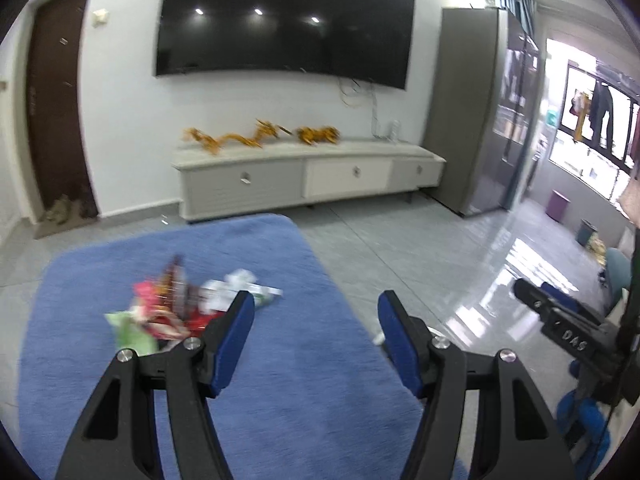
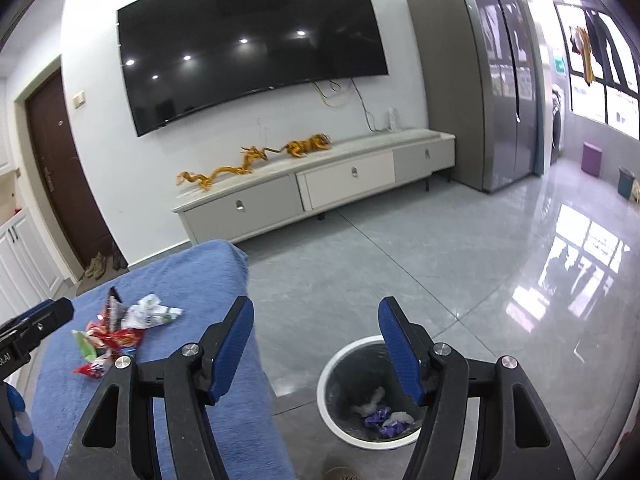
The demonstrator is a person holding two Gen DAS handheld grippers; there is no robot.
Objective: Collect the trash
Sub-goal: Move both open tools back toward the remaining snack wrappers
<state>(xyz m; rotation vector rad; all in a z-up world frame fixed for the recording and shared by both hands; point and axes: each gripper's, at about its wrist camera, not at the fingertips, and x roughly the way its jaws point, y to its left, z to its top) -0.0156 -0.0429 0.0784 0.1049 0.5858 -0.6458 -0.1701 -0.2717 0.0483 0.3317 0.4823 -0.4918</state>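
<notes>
A pile of crumpled wrappers (image 1: 176,308), red, green and white, lies on a table covered with a blue cloth (image 1: 300,380). My left gripper (image 1: 316,308) is open and empty above the cloth, just right of the pile. The pile also shows in the right wrist view (image 2: 120,332). My right gripper (image 2: 316,316) is open and empty, above the table's right edge and a round white-rimmed trash bin (image 2: 332,364) on the floor. The bin holds crumpled white and purple scraps (image 2: 384,416). The right gripper also shows at the right of the left wrist view (image 1: 520,290).
A low white TV cabinet (image 2: 312,192) with golden figurines stands against the far wall under a large black TV (image 2: 252,56). A grey fridge (image 2: 480,80) stands at the right. A brown door (image 2: 60,160) is at the left. The floor is glossy grey tile (image 2: 480,280).
</notes>
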